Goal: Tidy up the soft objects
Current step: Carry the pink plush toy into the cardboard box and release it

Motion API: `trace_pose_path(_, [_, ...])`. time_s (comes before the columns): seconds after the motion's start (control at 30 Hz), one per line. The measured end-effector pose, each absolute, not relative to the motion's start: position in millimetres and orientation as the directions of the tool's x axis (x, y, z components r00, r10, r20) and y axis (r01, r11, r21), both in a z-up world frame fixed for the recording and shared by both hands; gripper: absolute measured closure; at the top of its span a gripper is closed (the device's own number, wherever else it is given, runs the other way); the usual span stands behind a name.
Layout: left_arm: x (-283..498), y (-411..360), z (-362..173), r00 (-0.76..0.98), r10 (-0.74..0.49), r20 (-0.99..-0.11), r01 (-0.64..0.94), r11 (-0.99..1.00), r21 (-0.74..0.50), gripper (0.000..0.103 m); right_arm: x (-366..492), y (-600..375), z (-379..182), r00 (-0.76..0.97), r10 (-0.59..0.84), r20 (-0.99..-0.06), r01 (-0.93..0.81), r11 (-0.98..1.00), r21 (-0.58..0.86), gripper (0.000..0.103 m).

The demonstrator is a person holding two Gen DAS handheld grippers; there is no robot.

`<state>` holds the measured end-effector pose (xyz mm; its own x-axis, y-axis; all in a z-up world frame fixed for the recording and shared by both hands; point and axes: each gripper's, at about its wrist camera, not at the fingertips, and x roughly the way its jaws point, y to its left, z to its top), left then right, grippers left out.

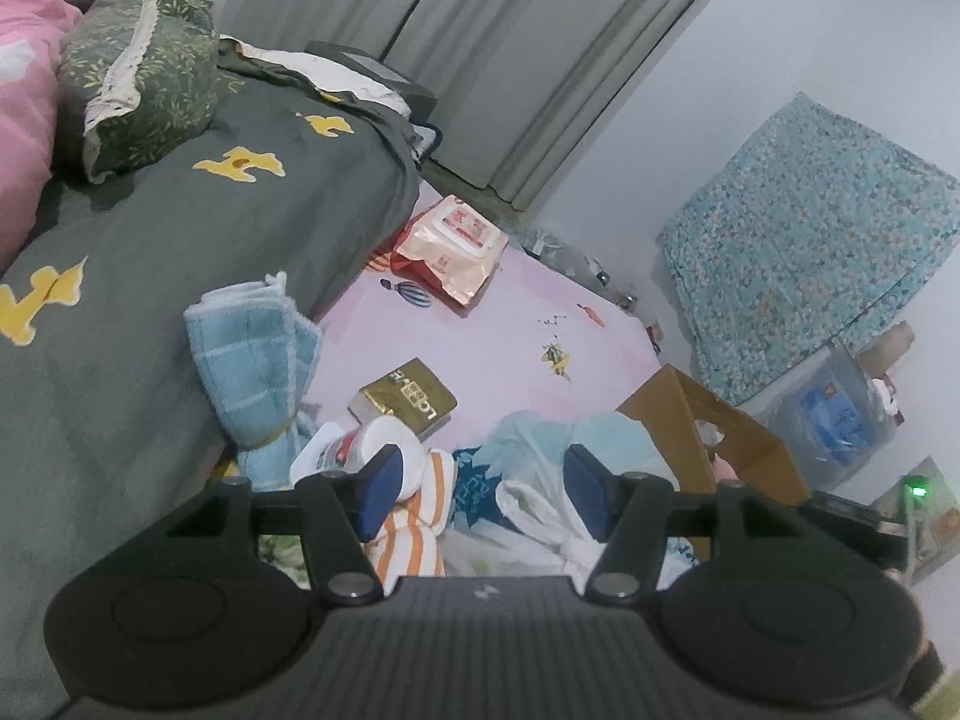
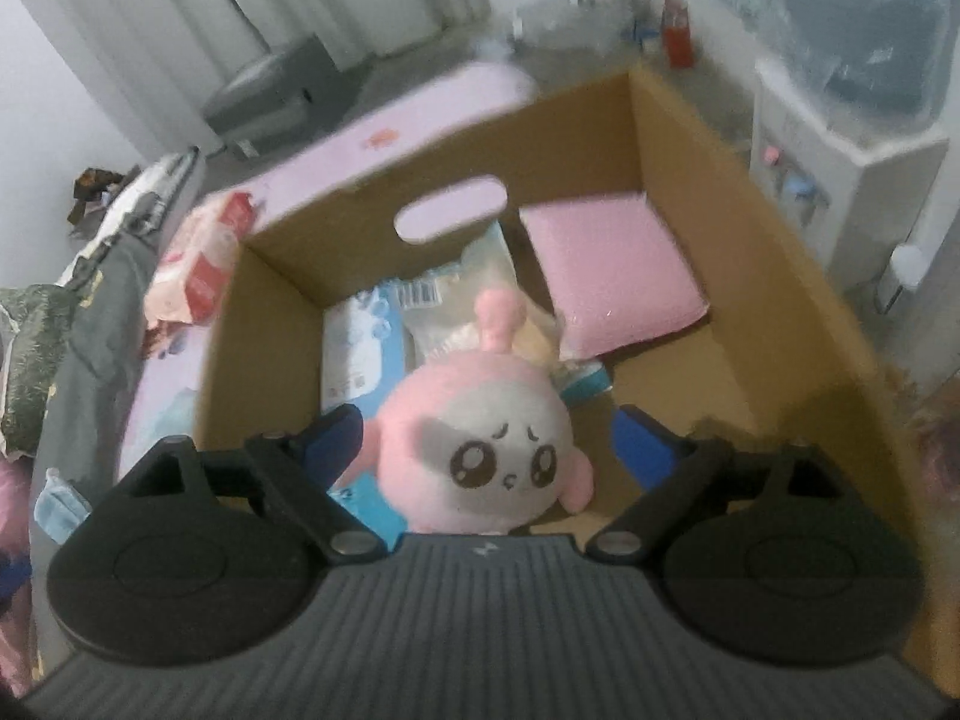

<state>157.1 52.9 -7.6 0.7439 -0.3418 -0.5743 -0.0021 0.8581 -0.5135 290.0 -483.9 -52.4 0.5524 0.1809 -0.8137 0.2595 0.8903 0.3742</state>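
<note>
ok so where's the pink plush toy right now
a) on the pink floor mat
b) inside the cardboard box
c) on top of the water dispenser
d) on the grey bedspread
b: the right wrist view shows the pink plush toy down inside the cardboard box, among packets and a pink pad, between the open fingers of the right gripper.

Home bedroom: bed with grey duvet [image 1: 180, 252], pillow [image 1: 141, 69], grey curtains [image 1: 498, 48], water dispenser [image 2: 840, 168].

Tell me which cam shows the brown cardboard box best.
Right wrist view: the brown cardboard box fills the frame, open top, handle cutout and contents visible, including the pink round plush toy. Left wrist view catches only one upper corner of it at the right, its inside hidden.
</note>
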Motion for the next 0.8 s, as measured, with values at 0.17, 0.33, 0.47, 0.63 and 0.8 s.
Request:
trace_pose_path(0.17, [140.7,58.6,-1.7,0.761,-0.331,-0.558,0.005,0.864,-0.504,0.041,315.8,-481.9,-97.5,0.512,0.280,-0.812,0.288,0.835,0.469,0.013])
trace_pose_path(0.33, [126.7,68.4,7.1,0.784,-0.305,-0.541,-0.001,0.871,-0.492,0.040,313.3,-480.2,-84.2,0.502,0.263,-0.824,0.250,0.868,0.429,0.020])
trace_pose_path(0.47, [122.9,74.1,9.2,0.792,-0.270,-0.548,-0.020,0.885,-0.465,0.040,307.9,-472.3,-54.7,0.476,0.171,-0.862,0.138,0.954,0.266,0.020])
trace_pose_path(0.63, [120.0,79.0,5.7,0.795,-0.227,-0.562,-0.054,0.897,-0.439,0.037,305.0,-458.1,-54.3,0.414,0.128,-0.901,0.057,0.984,0.166,0.018])
trace_pose_path(0.8, [115.3,78.5,2.3,0.794,-0.146,-0.590,-0.092,0.931,-0.354,0.033,304.6,-443.4,-82.7,0.402,0.127,-0.907,0.031,0.988,0.152,0.012])
